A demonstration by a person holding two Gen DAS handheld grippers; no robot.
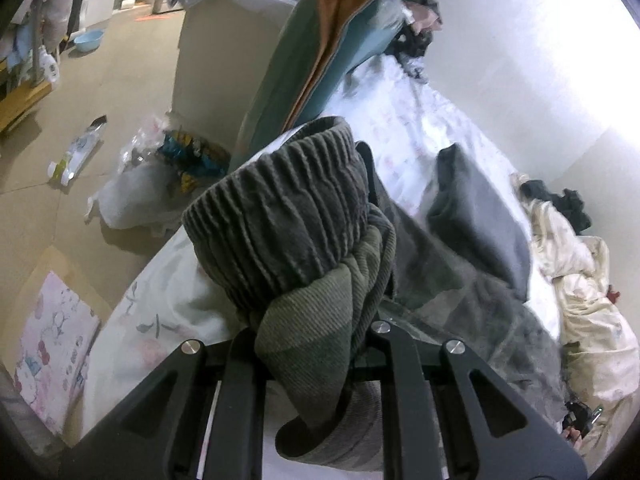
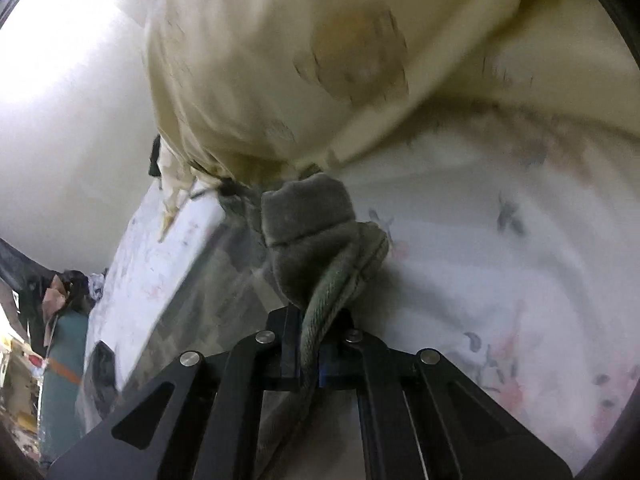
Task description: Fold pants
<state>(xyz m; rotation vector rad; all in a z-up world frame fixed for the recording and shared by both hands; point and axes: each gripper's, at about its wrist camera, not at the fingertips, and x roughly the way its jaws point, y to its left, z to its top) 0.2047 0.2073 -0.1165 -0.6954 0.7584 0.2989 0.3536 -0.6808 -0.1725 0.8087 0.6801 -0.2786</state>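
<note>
Gripping pants [image 1: 288,216] | left hand-held gripper [image 1: 308,344] clenched; right hand-held gripper [image 2: 316,344] likewise

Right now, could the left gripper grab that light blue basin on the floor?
Probably not. The left gripper is shut on the grey-green corduroy pants, and the light blue basin sits far across the floor.

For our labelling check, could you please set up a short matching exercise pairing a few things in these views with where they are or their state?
Things:
1. pants
2. basin
3. cream garment
4. left gripper

Descriptions:
A. light blue, on the floor far off
B. shut on the waistband end
C. grey-green corduroy, gripped at both ends
D. crumpled on the bed by the wall

Pairs: 1-C, 2-A, 3-D, 4-B
</note>
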